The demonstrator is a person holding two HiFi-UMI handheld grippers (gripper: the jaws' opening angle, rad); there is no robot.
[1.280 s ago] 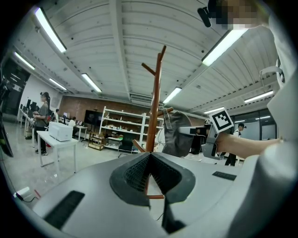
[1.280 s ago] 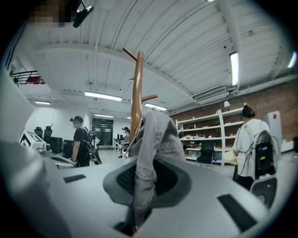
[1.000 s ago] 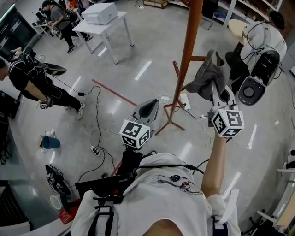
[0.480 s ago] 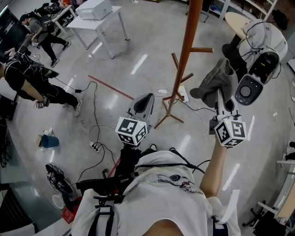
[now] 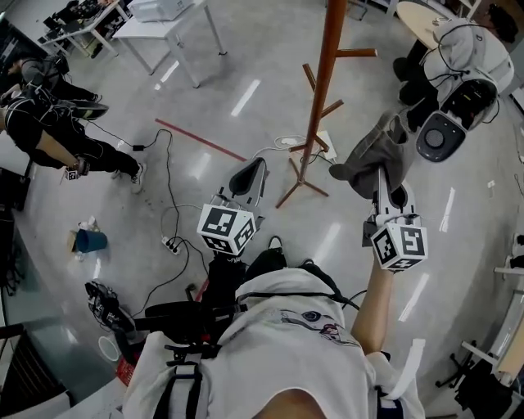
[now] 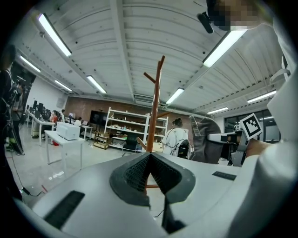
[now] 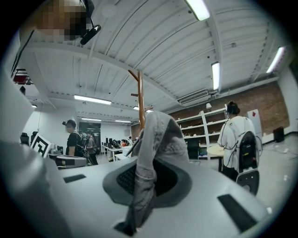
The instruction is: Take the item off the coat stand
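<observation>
The brown wooden coat stand (image 5: pixel 327 74) rises from the floor ahead of me, its pegs bare in the head view. A grey cloth item, like a cap (image 5: pixel 372 155), hangs free to the right of the pole and clear of the pegs. My right gripper (image 5: pixel 382 178) is shut on it; in the right gripper view the grey cloth (image 7: pixel 153 139) is pinched between the pads, with the stand (image 7: pixel 139 97) behind it. My left gripper (image 5: pixel 250 176) is lower left of the pole, shut with nothing in it, and the left gripper view faces the stand (image 6: pixel 155 107).
A person with white backpack gear (image 5: pixel 463 49) stands right of the stand. Other people (image 5: pixel 49 139) are at the left near a white table (image 5: pixel 164 20). Cables and a power strip (image 5: pixel 168 243) lie on the floor. Shelving (image 6: pixel 123 132) lines the far wall.
The grey item, held in my right gripper, has come away from the stand's peg and moved down toward me. The left gripper has hardly shifted.
</observation>
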